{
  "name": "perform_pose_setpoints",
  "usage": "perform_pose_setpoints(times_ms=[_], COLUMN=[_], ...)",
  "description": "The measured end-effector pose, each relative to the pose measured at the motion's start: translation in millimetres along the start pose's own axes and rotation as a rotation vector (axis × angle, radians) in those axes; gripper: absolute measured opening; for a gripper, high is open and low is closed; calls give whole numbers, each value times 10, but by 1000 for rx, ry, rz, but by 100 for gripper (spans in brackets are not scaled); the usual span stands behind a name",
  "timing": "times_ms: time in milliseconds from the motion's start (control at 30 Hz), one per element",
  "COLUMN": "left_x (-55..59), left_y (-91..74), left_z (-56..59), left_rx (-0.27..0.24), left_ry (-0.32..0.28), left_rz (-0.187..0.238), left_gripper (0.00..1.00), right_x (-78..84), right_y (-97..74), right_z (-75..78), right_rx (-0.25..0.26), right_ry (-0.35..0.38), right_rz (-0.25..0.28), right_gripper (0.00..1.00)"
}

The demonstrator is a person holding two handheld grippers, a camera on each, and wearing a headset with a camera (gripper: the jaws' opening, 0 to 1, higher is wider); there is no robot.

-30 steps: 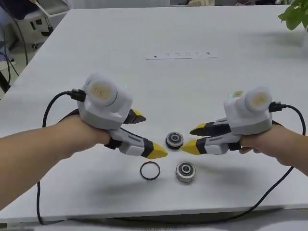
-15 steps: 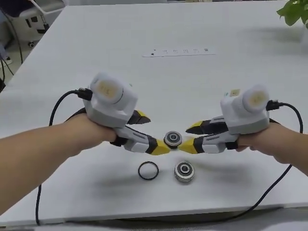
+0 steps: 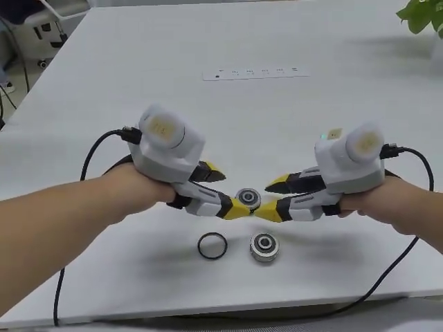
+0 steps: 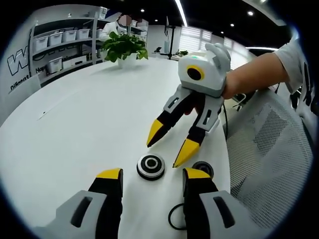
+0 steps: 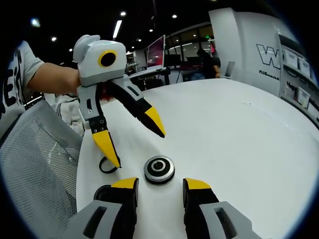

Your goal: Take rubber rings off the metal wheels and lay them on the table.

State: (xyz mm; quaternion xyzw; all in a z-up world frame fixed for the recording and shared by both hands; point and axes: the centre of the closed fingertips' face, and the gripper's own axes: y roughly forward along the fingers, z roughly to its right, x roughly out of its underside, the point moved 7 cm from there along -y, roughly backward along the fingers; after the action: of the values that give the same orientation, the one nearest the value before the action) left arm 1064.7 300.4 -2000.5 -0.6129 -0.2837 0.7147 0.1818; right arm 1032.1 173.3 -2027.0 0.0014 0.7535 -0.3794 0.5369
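Both grippers stand spread and pinch nothing. The left gripper (image 3: 230, 192) sits left of centre in the head view and the right gripper (image 3: 266, 197) right of centre. Their yellow lower tips are just beside the wheel (image 3: 248, 198) at mid-frame, one on each side. That wheel appears to carry its dark rubber ring. Below it in the frame lie a loose ring (image 3: 212, 245) and a second wheel (image 3: 264, 247), which looks bare and silvery.

The flanked wheel is a small, round, smooth metal disc lying flat on a slick white tabletop (image 3: 138, 83). A jaw that meets it off centre would likely shove or spin it away rather than trap it. The hard, tapered tips could skate over the ring's thin rounded edge, or catch metal along with rubber. A stretched ring may snap free and roll off. In so tight a gap the two grippers' tips may also knock together.

The loose ring is a thin, matte, flexible-looking hoop. The wheels are glossy, with concentric bands around a dark hub.
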Motion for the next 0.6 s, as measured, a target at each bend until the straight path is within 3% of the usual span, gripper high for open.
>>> perform_pose_setpoints(times_ms=[600], left_x=[-49], left_y=[171], left_z=[47], left_rx=[30], left_ry=[26], left_rz=[-14], left_gripper=[31], right_x=[29], right_y=[0], right_z=[18], right_rx=[-2], right_ry=[4], right_rz=[2], right_gripper=[33])
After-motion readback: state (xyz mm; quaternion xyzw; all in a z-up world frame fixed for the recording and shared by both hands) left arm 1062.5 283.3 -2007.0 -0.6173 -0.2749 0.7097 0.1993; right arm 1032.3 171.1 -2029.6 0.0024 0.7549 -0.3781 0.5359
